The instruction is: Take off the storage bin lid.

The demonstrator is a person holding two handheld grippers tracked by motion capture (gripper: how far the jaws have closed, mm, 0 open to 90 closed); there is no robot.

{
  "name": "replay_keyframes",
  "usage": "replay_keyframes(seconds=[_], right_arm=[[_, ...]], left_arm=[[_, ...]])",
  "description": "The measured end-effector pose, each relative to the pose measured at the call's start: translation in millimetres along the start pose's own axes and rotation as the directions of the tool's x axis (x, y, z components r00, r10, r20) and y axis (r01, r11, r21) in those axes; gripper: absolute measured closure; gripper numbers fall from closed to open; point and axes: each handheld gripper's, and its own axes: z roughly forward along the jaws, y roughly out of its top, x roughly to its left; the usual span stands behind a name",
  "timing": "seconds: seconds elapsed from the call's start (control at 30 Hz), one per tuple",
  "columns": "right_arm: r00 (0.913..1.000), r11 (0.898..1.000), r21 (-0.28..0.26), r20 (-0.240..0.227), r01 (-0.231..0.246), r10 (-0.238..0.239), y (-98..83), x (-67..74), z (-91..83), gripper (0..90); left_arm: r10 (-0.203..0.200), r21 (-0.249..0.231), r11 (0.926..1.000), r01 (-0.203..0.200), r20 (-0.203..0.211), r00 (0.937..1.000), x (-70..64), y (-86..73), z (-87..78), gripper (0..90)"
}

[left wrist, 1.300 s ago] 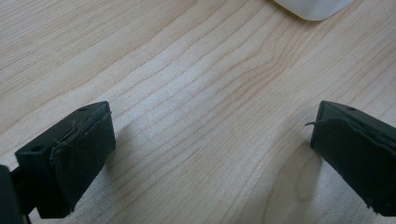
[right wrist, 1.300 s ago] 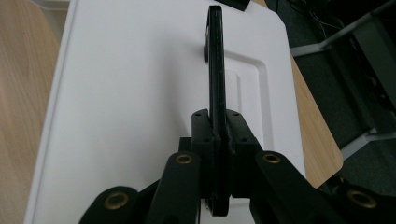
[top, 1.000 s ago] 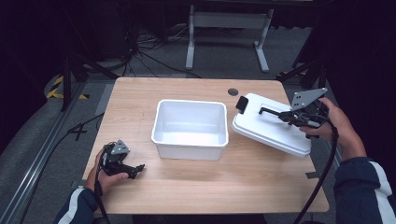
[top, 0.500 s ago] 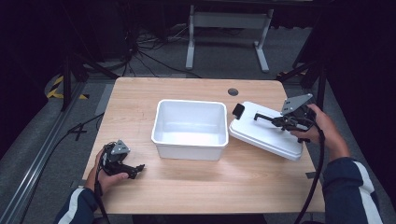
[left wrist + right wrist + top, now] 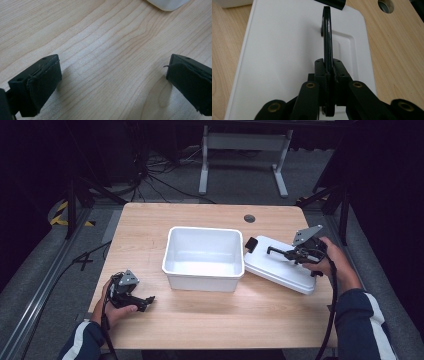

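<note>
A white plastic bin (image 5: 200,229) stands open in the middle of the wooden table. Right beside it is its white lid (image 5: 277,270), also seen in the right gripper view (image 5: 282,50), with a black latch (image 5: 251,244) at the end nearest the bin. My right gripper (image 5: 292,254) is shut on the lid's thin black handle (image 5: 327,32), which runs straight out from between the jaws (image 5: 329,67). My left gripper (image 5: 145,301) rests at the table's front left, open, with bare wood between its jaws (image 5: 112,82).
A round cable hole (image 5: 249,218) lies in the table behind the lid, and it appears again in the right gripper view (image 5: 385,5). A corner of the bin (image 5: 166,3) shows ahead of the left gripper. Bare wood runs along the front edge.
My right gripper has carried the lid by its handle to the left, up against the bin's right side. The left gripper has stayed where it was.
</note>
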Motion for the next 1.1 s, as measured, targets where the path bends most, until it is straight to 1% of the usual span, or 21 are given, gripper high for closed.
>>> replay_keyframes(seconds=[0.03, 0.07, 0.13, 0.17, 0.2, 0.23, 0.27, 0.3, 0.33, 0.43, 0.47, 0.53, 0.57, 0.6, 0.63, 0.67, 0.9, 1.0, 1.03, 1.07, 1.1], right_arm=[[1.0, 1.0, -0.001, -0.003, -0.005, 0.005, -1.4, -0.7, 2.6, 84.2], [0.9999, 1.0, -0.003, -0.002, -0.01, 0.01, -2.2, -1.1, 4.0, 84.2], [0.9999, 1.0, -0.003, -0.004, -0.015, 0.015, -3.7, -1.6, 7.6, 84.1], [0.9999, 1.0, -0.002, -0.005, -0.015, 0.015, -4.2, -1.6, 9.0, 84.1], [0.9999, 1.0, 0.0, -0.001, -0.015, 0.015, -4.8, -1.6, 10.6, 84.1], [0.9998, 1.0, -0.005, -0.005, -0.019, 0.019, -5.2, -1.4, 12.1, 84.1], [0.9997, 1.0, -0.006, -0.009, -0.022, 0.022, -5.6, -1.1, 13.7, 84.1], [0.9997, 1.0, -0.005, -0.009, -0.021, 0.021, -5.9, -1.2, 14.5, 84.1], [0.9997, 1.0, -0.004, -0.011, -0.022, 0.022, -6.3, -1.1, 16.1, 84.1], [0.9995, 1.0, 0.003, -0.02, -0.023, 0.023, -7.5, -0.5, 20.3, 84.1], [0.9998, 1.0, 0.01, -0.01, -0.02, 0.02, -8.2, -0.1, 22.4, 84.1], [0.9994, 1.0, 0.002, -0.019, -0.028, 0.028, -9.6, -0.2, 24.4, 84.1], [0.9993, 1.0, 0.001, -0.022, -0.031, 0.031, -10.3, -0.4, 25.2, 84.1], [0.9993, 0.999, 0.004, -0.018, -0.033, 0.033, -11.2, -0.8, 26.3, 84.0], [0.9993, 0.999, 0.007, -0.014, -0.035, 0.035, -11.8, -0.9, 27.0, 84.0], [0.9992, 0.999, 0.003, -0.017, -0.037, 0.037, -12.6, -1.3, 27.8, 84.0], [0.9983, 0.998, 0.009, -0.02, -0.054, 0.054, -18.4, -1.8, 33.0, 83.9], [0.9977, 0.998, -0.001, -0.023, -0.063, 0.063, -19.9, -2.2, 33.2, 83.9], [0.9978, 0.998, -0.001, -0.019, -0.063, 0.063, -20.3, -2.7, 33.1, 83.8], [0.9977, 0.998, -0.001, -0.02, -0.064, 0.064, -20.4, -2.7, 33.1, 83.8], [0.9978, 0.998, 0.0, -0.019, -0.063, 0.063, -20.4, -2.6, 33.1, 83.8]], left_arm=[[0.004, 0.003, 1.0, -0.004, 0.002, 1.0, 0.2, 0.0, -0.2, 0.4], [-0.005, 0.003, 1.0, 0.005, 0.004, 1.0, -0.4, -0.1, -0.1, 0.4], [0.009, 0.0, 1.0, -0.009, -0.002, 1.0, 0.6, 0.2, -0.1, 0.4], [-0.004, 0.002, 1.0, 0.004, 0.004, 1.0, -0.3, -0.1, 0.0, 0.4], [-0.005, 0.003, 1.0, 0.005, 0.005, 1.0, -0.4, -0.1, 0.0, 0.4], [0.005, 0.002, 1.0, -0.005, 0.002, 1.0, 0.3, 0.1, -0.1, 0.4], [-0.005, 0.003, 1.0, 0.005, 0.005, 1.0, -0.4, -0.1, 0.0, 0.4], [0.01, 0.0, 0.9999, -0.01, -0.003, 0.9999, 0.7, 0.2, -0.1, 0.4], [-0.005, 0.003, 1.0, 0.005, 0.004, 1.0, -0.4, -0.1, -0.1, 0.4], [0.004, 0.001, 1.0, -0.004, 0.0, 1.0, 0.2, 0.1, -0.1, 0.4], [-0.003, 0.003, 1.0, 0.003, 0.005, 1.0, -0.3, -0.1, -0.1, 0.4], [0.001, 0.0, 1.0, -0.001, 0.0, 1.0, 0.1, 0.0, 0.0, 0.4], [-0.003, 0.003, 1.0, 0.003, 0.005, 1.0, -0.2, -0.1, -0.1, 0.4], [0.007, 0.0, 1.0, -0.007, -0.002, 1.0, 0.5, 0.2, -0.1, 0.4], [0.006, 0.002, 1.0, -0.006, 0.001, 1.0, 0.4, 0.1, -0.1, 0.4], [-0.004, 0.002, 1.0, 0.004, 0.004, 1.0, -0.3, -0.1, 0.0, 0.4], [0.006, 0.001, 1.0, -0.006, 0.0, 1.0, 0.3, 0.1, -0.1, 0.4], [-0.005, 0.003, 1.0, 0.005, 0.005, 1.0, -0.4, -0.1, 0.0, 0.4], [0.01, 0.0, 0.9999, -0.01, -0.003, 0.9999, 0.7, 0.2, -0.1, 0.4], [-0.005, 0.003, 1.0, 0.005, 0.005, 1.0, -0.4, -0.2, 0.0, 0.4], [0.008, 0.002, 1.0, -0.008, 0.0, 1.0, 0.5, 0.2, -0.2, 0.4]])
